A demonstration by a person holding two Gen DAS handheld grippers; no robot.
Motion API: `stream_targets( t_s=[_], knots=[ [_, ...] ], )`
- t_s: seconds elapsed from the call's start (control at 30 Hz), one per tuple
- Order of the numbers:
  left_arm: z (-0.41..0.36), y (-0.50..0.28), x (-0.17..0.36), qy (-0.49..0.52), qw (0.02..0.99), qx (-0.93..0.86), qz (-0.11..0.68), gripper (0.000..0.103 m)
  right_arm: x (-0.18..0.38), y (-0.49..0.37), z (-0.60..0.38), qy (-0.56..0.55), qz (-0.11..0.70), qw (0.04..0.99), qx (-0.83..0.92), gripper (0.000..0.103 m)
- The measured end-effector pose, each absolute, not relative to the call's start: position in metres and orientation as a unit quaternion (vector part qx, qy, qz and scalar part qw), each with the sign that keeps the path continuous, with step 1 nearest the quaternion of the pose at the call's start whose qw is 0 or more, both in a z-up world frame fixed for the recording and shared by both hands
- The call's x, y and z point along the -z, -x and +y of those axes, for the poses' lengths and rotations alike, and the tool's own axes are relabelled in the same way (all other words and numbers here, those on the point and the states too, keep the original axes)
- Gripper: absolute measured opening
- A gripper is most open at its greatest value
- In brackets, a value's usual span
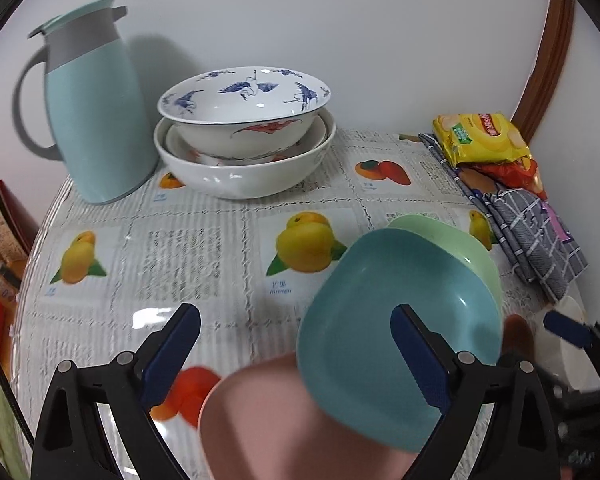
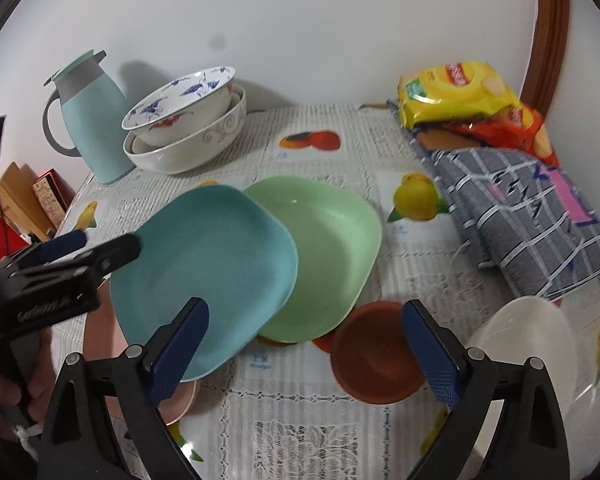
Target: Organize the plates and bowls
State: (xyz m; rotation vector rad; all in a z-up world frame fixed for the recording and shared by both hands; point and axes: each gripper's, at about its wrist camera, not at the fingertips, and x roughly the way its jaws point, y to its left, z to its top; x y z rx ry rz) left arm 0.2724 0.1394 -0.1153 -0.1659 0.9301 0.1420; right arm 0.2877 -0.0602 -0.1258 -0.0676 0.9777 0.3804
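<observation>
Three square plates are overlapped in a row on the table: a teal plate (image 2: 204, 268) is laid over a pink plate (image 2: 108, 340) on one side and over the edge of a green plate (image 2: 328, 252) on the other. A small brown bowl (image 2: 376, 356) and a white bowl (image 2: 536, 344) are set beside them. At the wall, a crane-painted bowl (image 1: 244, 108) is nested in a wide white bowl (image 1: 240, 176).

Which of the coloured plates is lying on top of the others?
The blue plate. Its edge overlaps the green plate beside it, and it covers most of the pink plate underneath.
</observation>
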Motion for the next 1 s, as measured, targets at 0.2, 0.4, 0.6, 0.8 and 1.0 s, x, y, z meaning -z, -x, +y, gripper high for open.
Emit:
stream_targets(
  t_s=[0.2, 0.4, 0.6, 0.8, 1.0],
  knots=[
    [0.138, -0.29, 0.13, 0.082, 0.883, -0.055, 0.459, 0.08, 0.142, -0.298, -0.051, 0.028, 0.485, 0.853, -0.189, 0.081],
    [0.14, -0.291, 0.135, 0.099, 0.88, -0.046, 0.462, 0.048, 0.152, -0.308, -0.041, 0.039, 0.496, 0.847, -0.189, 0.054],
    [0.133, -0.284, 0.132, 0.094, 0.879, -0.03, 0.466, 0.015, 0.157, -0.313, -0.035, 0.049, 0.503, 0.843, -0.184, 0.018],
    [0.127, -0.265, 0.124, 0.095, 0.88, -0.023, 0.464, 0.012, 0.149, -0.306, -0.04, 0.059, 0.491, 0.853, -0.164, 0.015],
    [0.122, -0.239, 0.1, 0.098, 0.888, -0.024, 0.448, 0.011, 0.128, -0.284, -0.048, 0.05, 0.478, 0.861, -0.169, 0.014]
  ],
)
